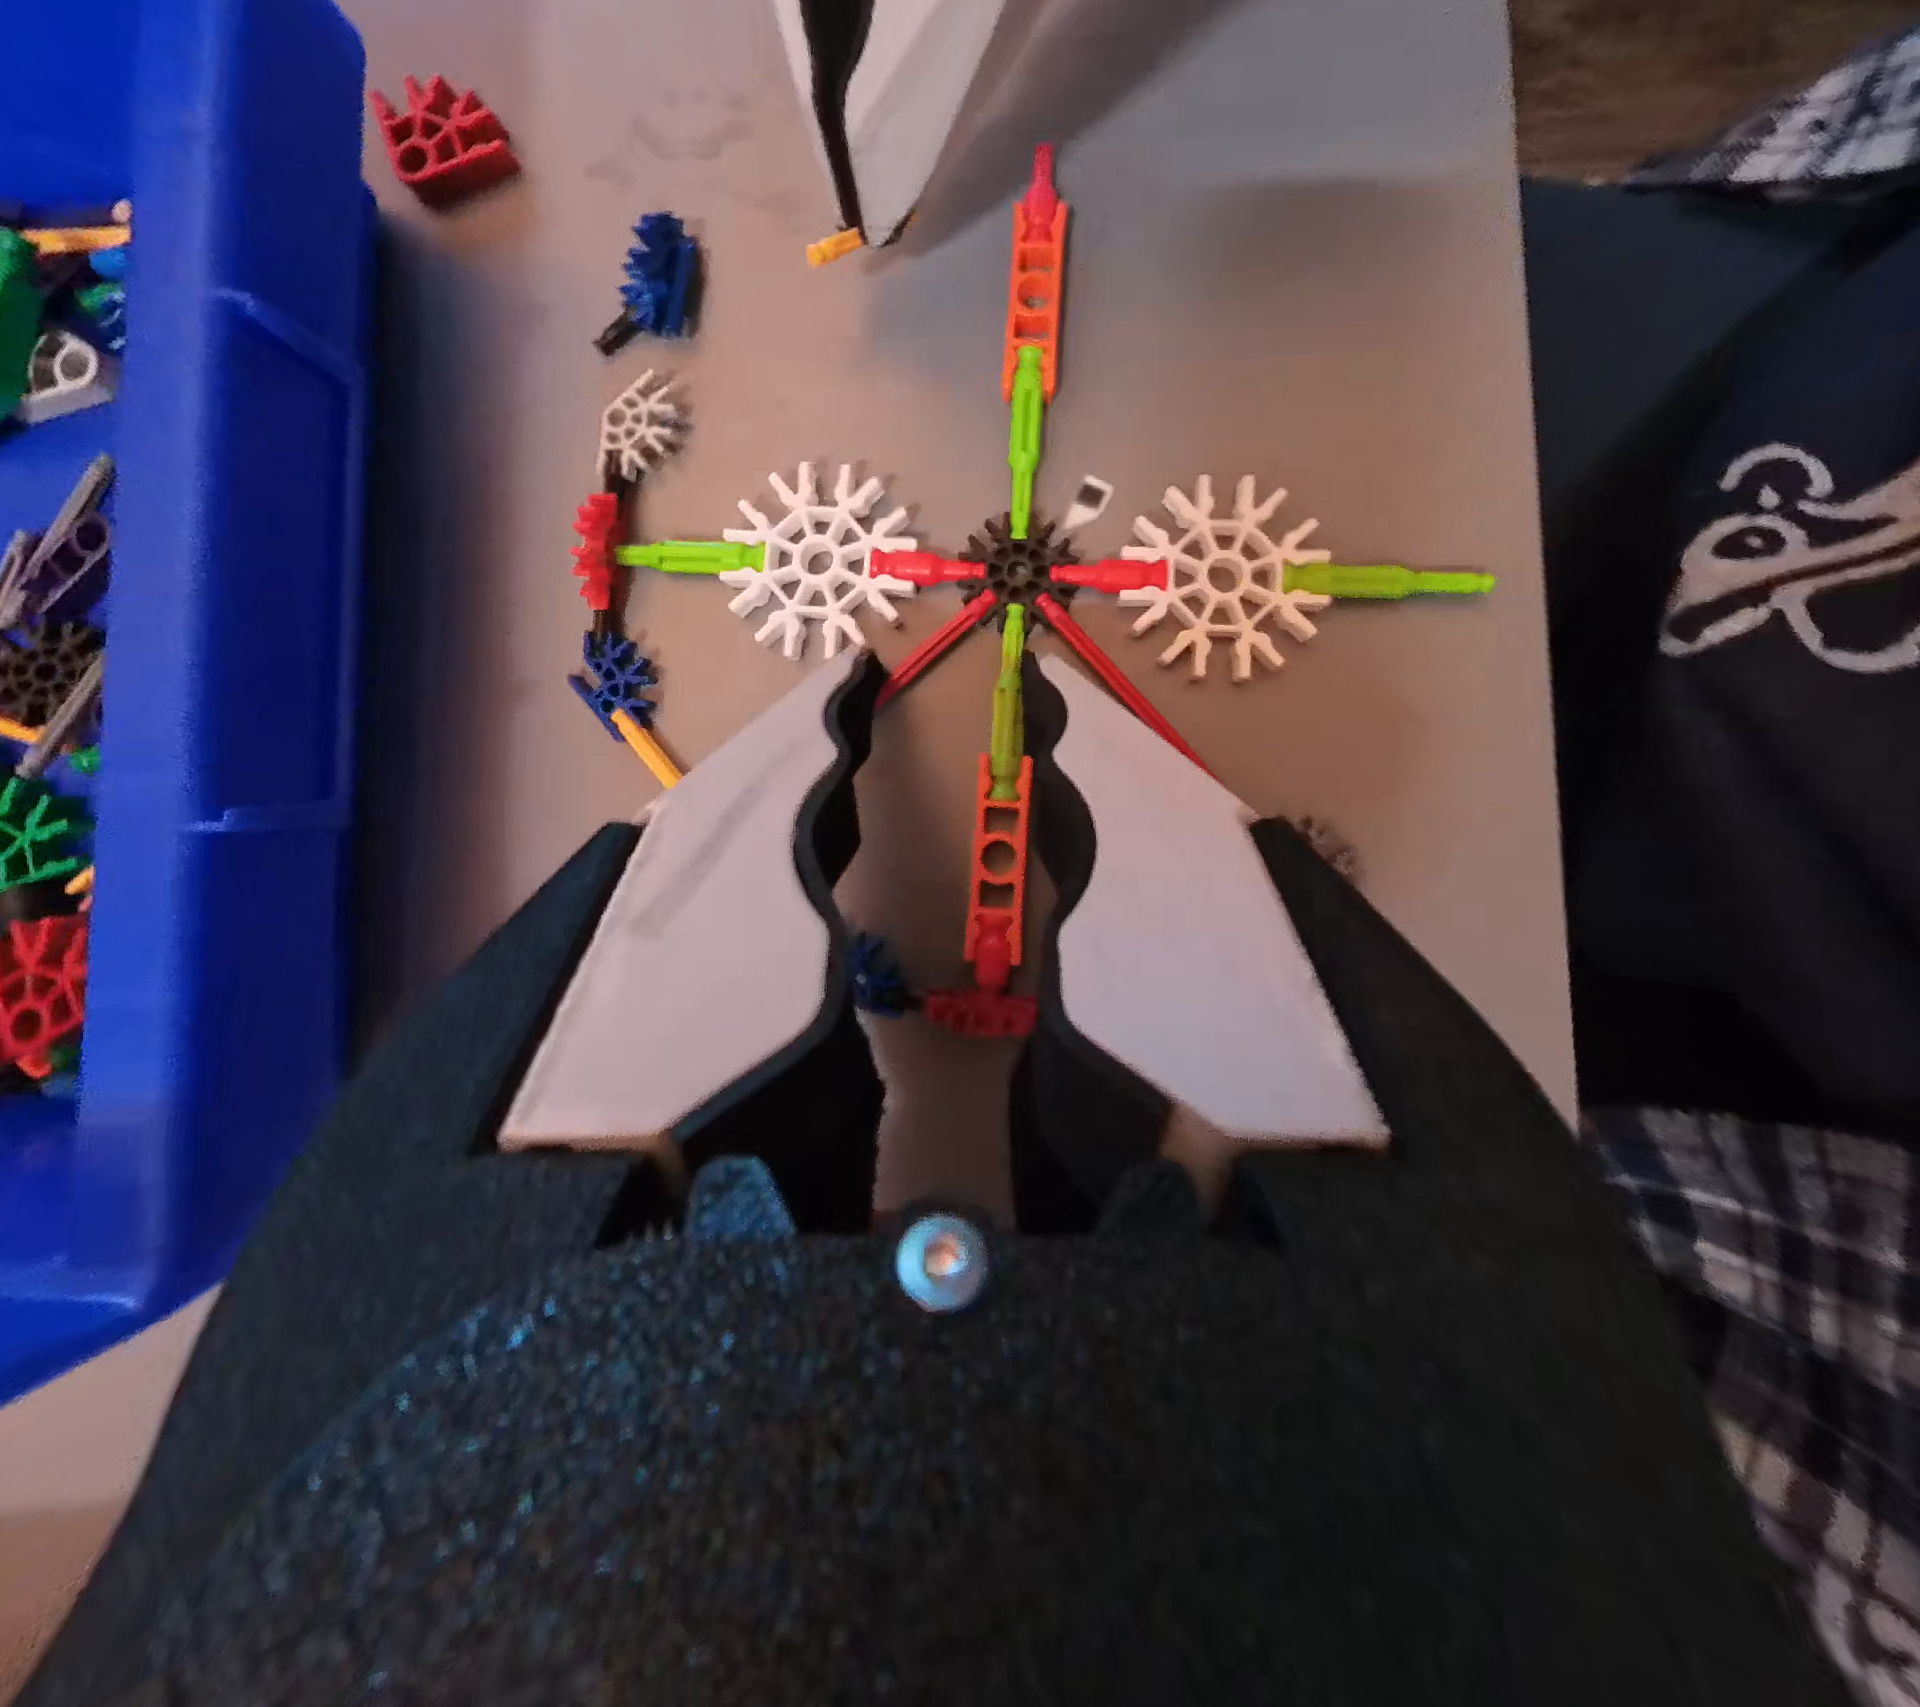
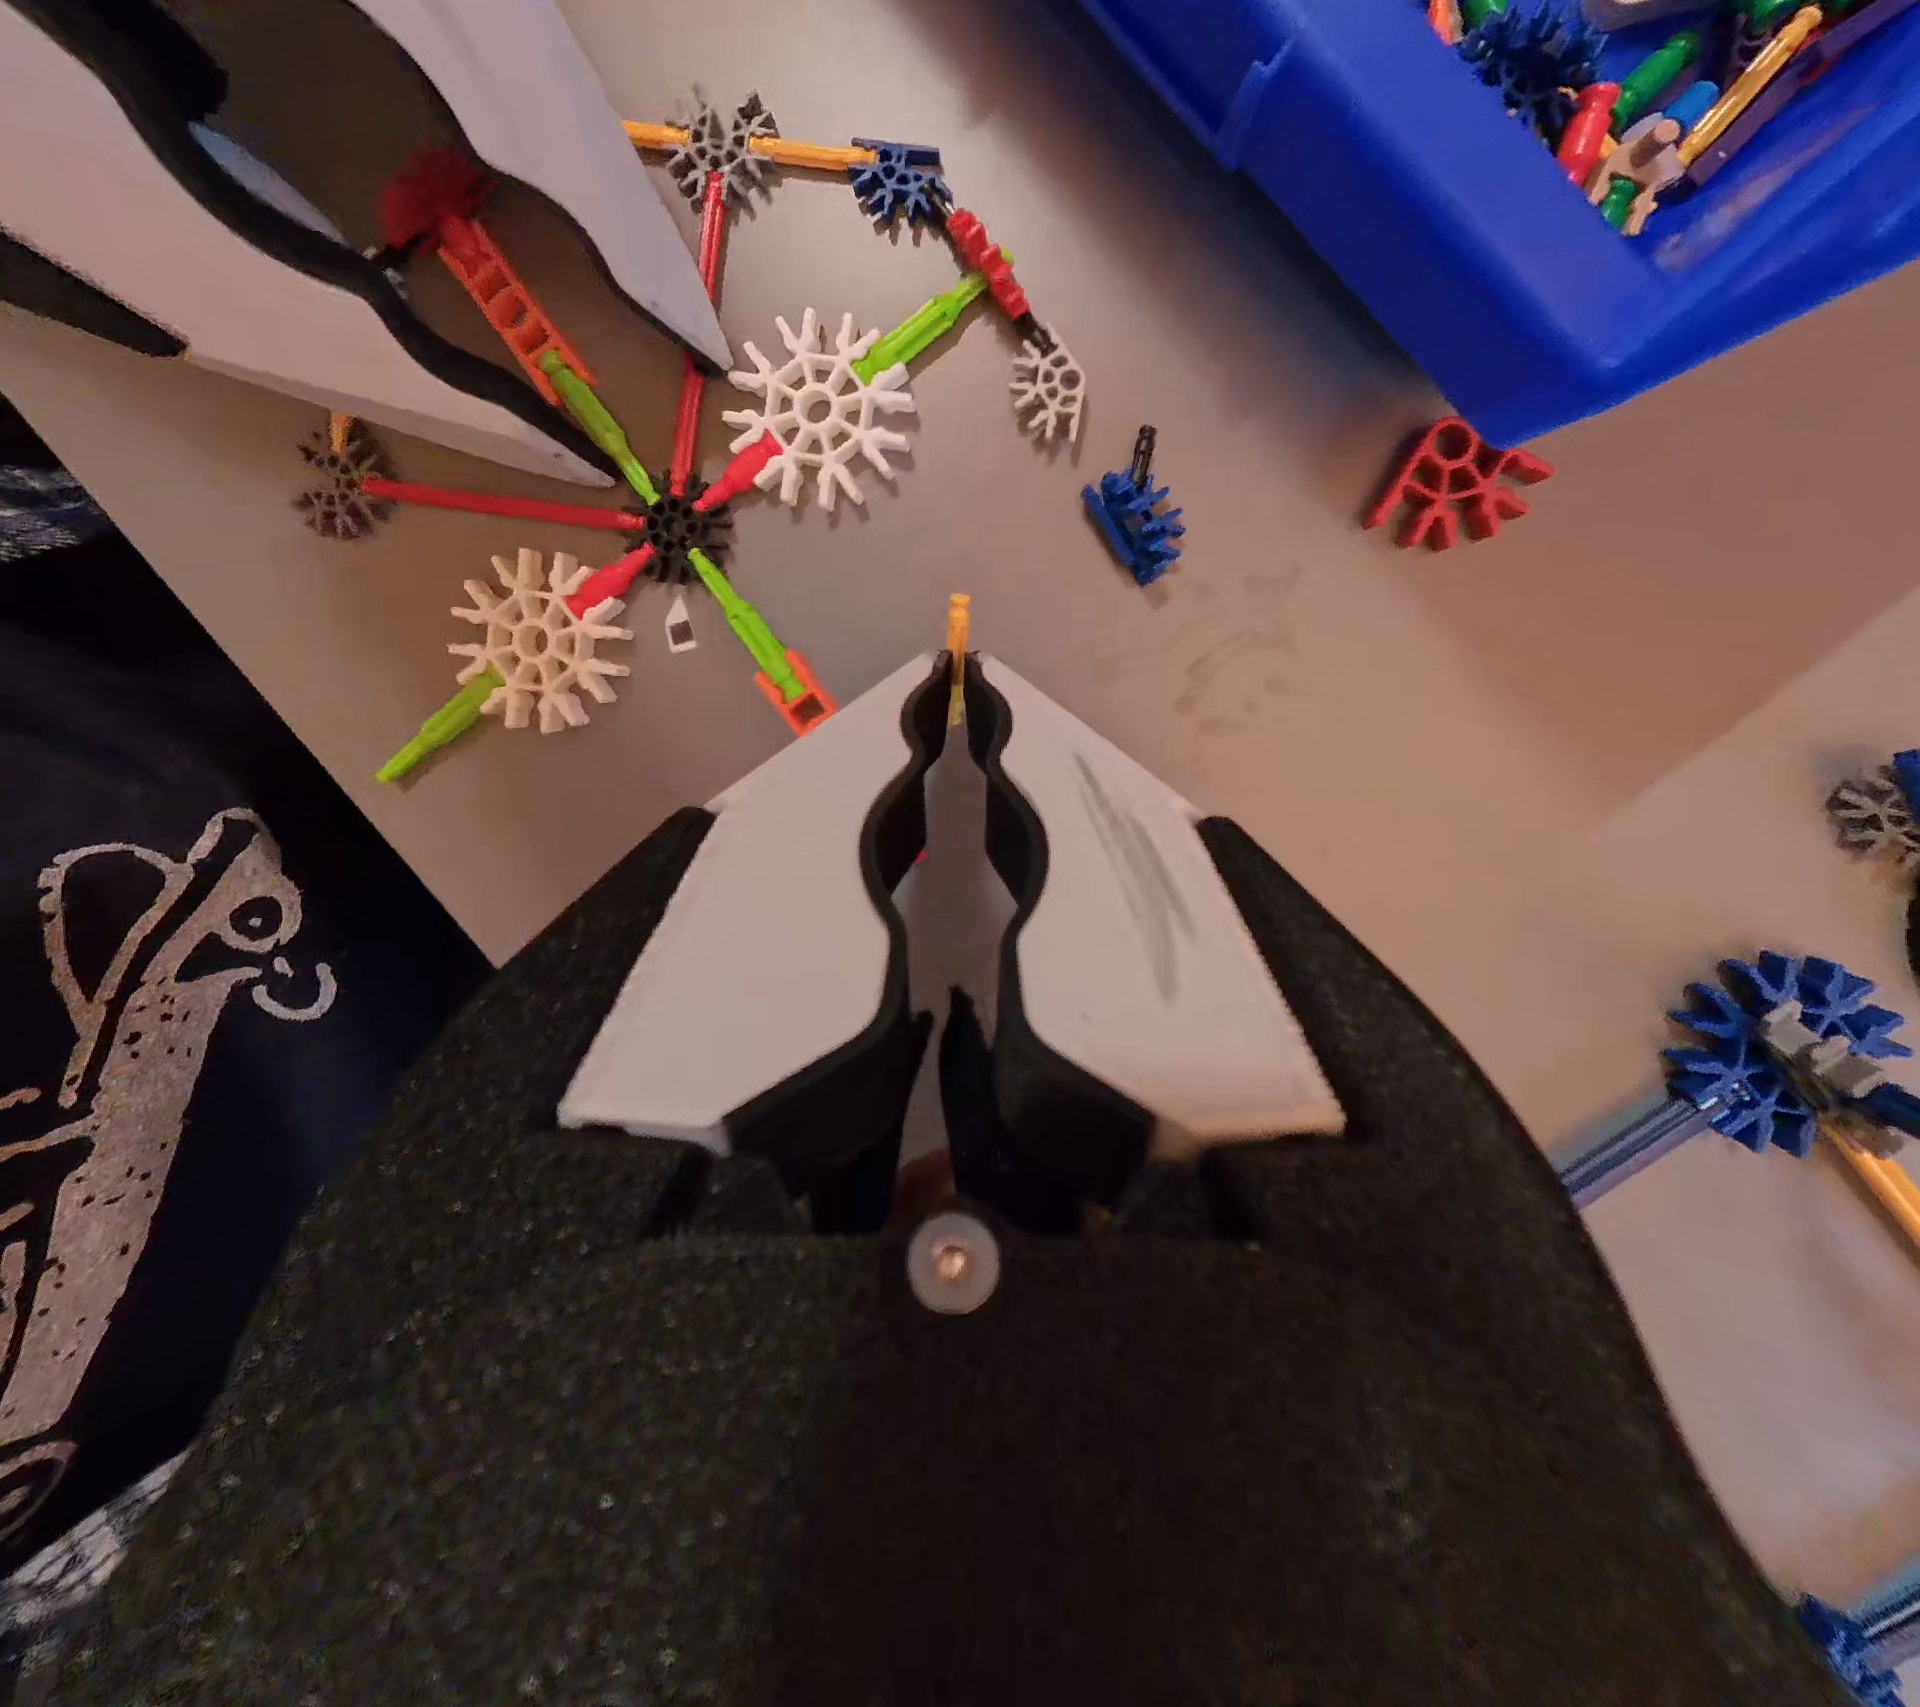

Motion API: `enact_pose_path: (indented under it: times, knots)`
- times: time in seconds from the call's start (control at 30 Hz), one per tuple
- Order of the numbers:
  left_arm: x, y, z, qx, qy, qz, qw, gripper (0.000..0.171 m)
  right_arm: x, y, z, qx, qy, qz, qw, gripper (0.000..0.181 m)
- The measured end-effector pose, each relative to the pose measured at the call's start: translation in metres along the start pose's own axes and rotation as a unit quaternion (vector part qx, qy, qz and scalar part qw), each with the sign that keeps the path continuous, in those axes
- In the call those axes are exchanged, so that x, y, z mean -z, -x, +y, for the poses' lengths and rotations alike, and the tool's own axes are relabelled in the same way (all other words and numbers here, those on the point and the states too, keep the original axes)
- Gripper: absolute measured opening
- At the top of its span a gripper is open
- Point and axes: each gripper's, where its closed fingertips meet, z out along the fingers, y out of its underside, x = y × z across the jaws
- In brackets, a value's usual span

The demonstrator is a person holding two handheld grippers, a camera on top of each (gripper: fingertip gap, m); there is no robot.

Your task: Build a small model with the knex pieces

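My right gripper is pinched nearly shut on a short yellow rod, whose tip pokes out past the fingertips at the centre of the right wrist view, its long axis running straight along the fingers toward the top of the frame. My left gripper stands open, its two fingers straddling an orange ladder piece and the green rod joined to it without clearly clamping either; I cannot tell whether a pad touches them. Both belong to a flat spoke model on the grey table, centred on a black hub just ahead of the left fingertips. From the hub, red stubs run left and right in the left wrist view to two white snowflake connectors. In the right wrist view, the hub lies up and left of the yellow rod's tip, and the model's nearest end, another orange piece, sits just left of my right fingertips. Loose blue and red connectors lie right of the rod's line, near a blue bin of parts at upper right. A person's dark printed shirt fills the left edge.
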Motion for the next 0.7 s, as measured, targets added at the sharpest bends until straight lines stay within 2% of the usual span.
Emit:
enact_pose_path:
  times: [0.1, 0.23, 0.43, 0.7]
  knots:
    - [-0.002, -0.001, -0.004, 0.044, -0.001, -0.01, 0.999, 0.028, -0.002, -0.006, -0.003, -0.008, -0.005, 0.009, 1.0, 0.001]
    - [0.004, -0.018, -0.014, 0.045, -0.019, 0.023, 0.999, 0.033, -0.007, -0.011, -0.007, -0.014, -0.006, 0.014, 1.0, 0.001]
    - [0.021, 0.02, -0.028, 0.034, -0.047, -0.016, 0.998, 0.035, -0.013, -0.01, -0.015, -0.011, -0.003, 0.012, 1.0, 0.001]
    - [-0.007, 0.042, -0.041, -0.001, -0.025, -0.022, 0.999, 0.036, -0.017, -0.016, -0.02, -0.003, 0.015, 0.03, 0.999, 0.001]
